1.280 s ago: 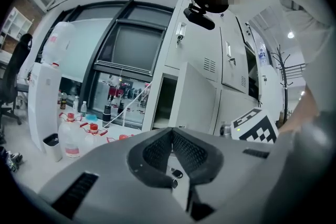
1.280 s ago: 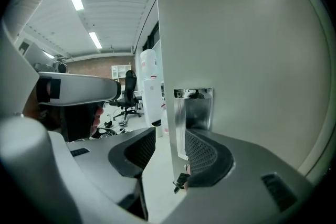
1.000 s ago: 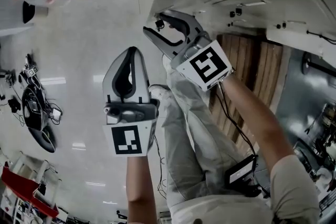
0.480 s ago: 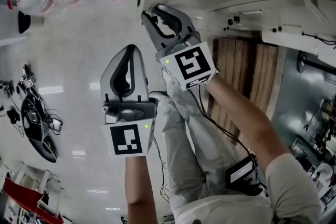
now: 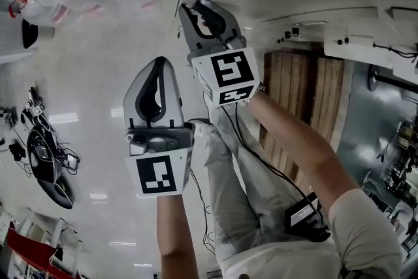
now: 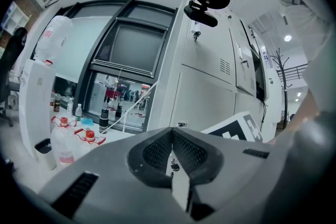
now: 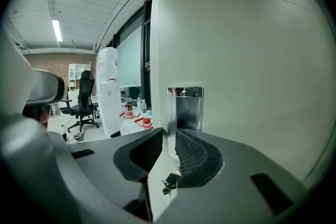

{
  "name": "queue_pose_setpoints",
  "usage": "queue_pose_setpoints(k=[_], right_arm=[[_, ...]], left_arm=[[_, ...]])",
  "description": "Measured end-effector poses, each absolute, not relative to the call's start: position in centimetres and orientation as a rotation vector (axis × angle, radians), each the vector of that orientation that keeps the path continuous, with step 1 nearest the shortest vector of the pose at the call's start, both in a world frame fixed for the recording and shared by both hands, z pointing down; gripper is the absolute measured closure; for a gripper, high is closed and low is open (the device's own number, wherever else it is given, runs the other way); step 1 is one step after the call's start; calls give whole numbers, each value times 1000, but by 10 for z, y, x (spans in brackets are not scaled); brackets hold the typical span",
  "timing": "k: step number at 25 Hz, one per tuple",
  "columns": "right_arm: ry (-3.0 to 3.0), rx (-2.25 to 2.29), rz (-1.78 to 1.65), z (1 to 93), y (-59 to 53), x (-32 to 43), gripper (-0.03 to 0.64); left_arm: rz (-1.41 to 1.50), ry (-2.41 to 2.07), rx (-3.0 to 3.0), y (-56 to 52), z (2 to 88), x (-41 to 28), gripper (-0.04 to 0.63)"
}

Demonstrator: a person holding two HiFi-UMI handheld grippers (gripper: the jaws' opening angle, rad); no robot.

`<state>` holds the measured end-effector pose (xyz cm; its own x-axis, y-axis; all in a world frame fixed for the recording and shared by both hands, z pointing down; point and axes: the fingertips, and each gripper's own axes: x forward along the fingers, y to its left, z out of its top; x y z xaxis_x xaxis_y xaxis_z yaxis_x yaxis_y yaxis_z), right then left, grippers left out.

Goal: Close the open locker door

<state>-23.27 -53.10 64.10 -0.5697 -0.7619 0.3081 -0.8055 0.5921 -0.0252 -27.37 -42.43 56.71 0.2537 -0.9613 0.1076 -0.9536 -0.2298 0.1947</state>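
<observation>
Right tool (image 7: 169,139) grips the free edge of the open locker door (image 7: 236,50), ready to swing it shut.
Its jaws have just been closing and now pinch the door edge beside the recessed handle (image 7: 186,107), probably for a firm hold to push from. The left tool (image 5: 161,65), jaws together and empty, hangs alongside, apart from the door.

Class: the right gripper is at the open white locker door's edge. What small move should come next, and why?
The jaws of the right gripper have just been closing and now clamp the free edge of the white metal locker door, beside its recessed steel handle. The door stands open, so probably swing it a little way shut next.
</observation>
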Motion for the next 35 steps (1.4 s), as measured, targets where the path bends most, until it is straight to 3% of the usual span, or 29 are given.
queue_pose_setpoints(k=[26, 35], right_arm=[[-2325, 1526, 328, 653, -546, -223, 531], [-2387, 1419, 310, 653, -521, -227, 532]], left_arm=[[-23, -1786, 2272, -414, 581, -269, 588], [5, -1808, 2230, -393, 588, -270, 588]])
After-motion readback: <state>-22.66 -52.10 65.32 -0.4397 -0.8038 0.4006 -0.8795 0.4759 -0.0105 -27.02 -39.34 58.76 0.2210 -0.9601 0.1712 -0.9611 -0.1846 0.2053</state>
